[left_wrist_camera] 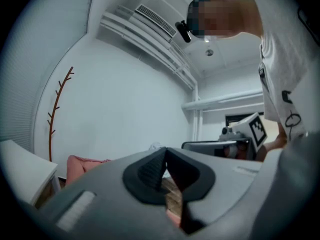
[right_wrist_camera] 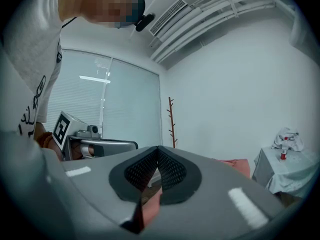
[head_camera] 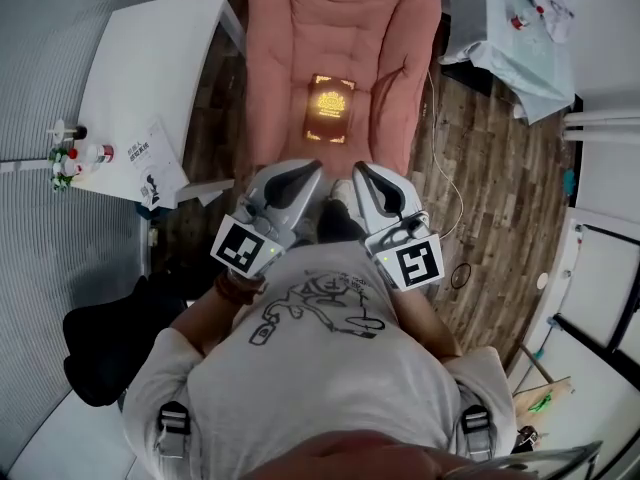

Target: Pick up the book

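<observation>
Lying flat on the pink cushion [head_camera: 345, 48], the book [head_camera: 330, 109] is aligned lengthwise away from the person; left gripper [head_camera: 306, 176] and right gripper [head_camera: 367, 178] are closed, empty, short of it

Head view: steeply down from above the person; cushion [head_camera: 340, 68] at upper centre. Gripper views: close behind their own jaws, facing level. Left gripper view shows the right gripper [left_wrist_camera: 192, 145] mid-right; right gripper view shows the left gripper [right_wrist_camera: 130, 145] mid-left.

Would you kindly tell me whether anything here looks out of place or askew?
Nothing serious. The book lies closed on the pink cushion, turned slightly askew to its seams. A leaflet sits at the near corner of the white table, seemingly overhanging its edge.
</observation>
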`<state>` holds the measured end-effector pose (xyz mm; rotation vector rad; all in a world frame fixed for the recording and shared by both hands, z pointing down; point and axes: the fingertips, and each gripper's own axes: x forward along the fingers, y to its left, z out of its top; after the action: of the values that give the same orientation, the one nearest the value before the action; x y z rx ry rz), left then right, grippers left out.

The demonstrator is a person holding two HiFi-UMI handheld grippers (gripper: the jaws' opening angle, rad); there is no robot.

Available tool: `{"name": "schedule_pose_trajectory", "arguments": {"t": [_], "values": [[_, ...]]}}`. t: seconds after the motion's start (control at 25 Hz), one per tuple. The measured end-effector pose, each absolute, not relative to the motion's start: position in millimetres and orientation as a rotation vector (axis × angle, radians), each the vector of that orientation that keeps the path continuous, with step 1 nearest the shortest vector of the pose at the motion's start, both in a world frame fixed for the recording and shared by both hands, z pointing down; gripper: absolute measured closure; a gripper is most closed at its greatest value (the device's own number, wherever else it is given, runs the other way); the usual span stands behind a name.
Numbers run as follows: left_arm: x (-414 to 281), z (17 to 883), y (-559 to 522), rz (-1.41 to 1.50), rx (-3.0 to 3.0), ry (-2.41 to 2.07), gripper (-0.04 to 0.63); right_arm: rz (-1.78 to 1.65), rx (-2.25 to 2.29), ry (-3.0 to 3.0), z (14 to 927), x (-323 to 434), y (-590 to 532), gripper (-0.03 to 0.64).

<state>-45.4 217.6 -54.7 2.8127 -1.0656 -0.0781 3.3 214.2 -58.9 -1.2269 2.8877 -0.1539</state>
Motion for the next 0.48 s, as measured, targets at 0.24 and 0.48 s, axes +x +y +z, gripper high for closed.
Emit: {"name": "schedule_pose_trajectory", "arguments": {"t": [0.24, 0.48], "values": [[-6, -49, 157, -0.051, 2.805, -1.083, 0.591, -0.178, -1.21, 2.9, -51, 44, 157, 0.611], [22, -45, 110, -0.061, 2.788, -1.108, 0.591, -0.186, -1.179, 2.915, -45, 73, 112, 0.611]]}}
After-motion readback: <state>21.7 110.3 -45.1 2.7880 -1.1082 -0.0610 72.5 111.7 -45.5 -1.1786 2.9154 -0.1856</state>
